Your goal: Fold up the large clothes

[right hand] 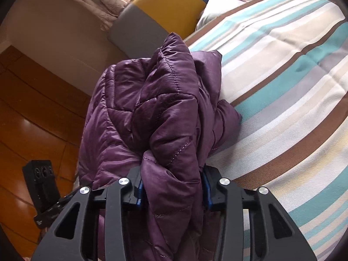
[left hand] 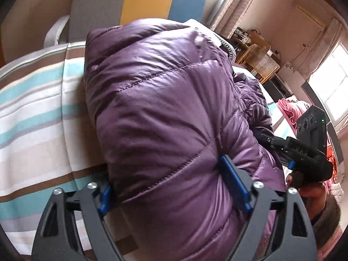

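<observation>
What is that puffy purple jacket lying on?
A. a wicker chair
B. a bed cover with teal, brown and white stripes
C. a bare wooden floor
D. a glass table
B: the purple jacket rests on the striped bed cover, whose teal, brown and white bands spread out beside and under it in both views.

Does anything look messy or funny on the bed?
Yes. The purple puffer jacket is bunched in a lumpy heap, not flat. It sits at the edge of the striped bedspread, partly hanging over the side toward the wooden floor.
</observation>
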Tool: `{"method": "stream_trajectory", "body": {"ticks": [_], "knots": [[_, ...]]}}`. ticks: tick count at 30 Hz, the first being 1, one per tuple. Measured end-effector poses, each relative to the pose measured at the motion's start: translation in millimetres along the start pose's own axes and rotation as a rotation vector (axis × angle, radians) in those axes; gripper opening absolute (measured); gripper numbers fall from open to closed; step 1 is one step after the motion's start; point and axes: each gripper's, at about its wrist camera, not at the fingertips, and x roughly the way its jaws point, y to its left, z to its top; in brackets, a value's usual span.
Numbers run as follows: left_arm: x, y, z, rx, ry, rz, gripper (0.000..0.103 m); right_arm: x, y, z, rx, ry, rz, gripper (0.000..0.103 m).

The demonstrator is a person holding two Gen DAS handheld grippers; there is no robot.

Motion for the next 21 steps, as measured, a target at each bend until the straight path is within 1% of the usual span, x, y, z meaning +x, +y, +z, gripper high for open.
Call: {"method": "stream_trajectory", "body": {"ticks": [4, 7, 9, 13, 17, 21], "knots": [[-11, -14, 0, 0.053, -0.029, 0.038, 0.070, -13, 15, -12, -0.079, -0.070, 0.013, 0.035], [-22, -23, 1, 0.094, -0.060, 0.069, 0.067, -18, 25, -19, -0.118, -0.098, 0.006, 0.035], [-31, -29, 3, 0.116, -0.084, 0.085, 0.066, -19, 30, -22, -0.122, -0.112, 0.019, 0.035], [-52, -28, 5, 0.149, -0.128, 0.107, 0.064, -23, 37, -27, -0.131, -0.134, 0.045, 0.035], [-71, -25, 5, 0.156, -0.171, 0.120, 0.064, -27, 45, -28, -0.142, -0.151, 0.075, 0.035], [-96, -12, 3, 0.146, -0.219, 0.130, 0.064, -29, 66, -28, -0.175, -0.166, 0.106, 0.035]]}}
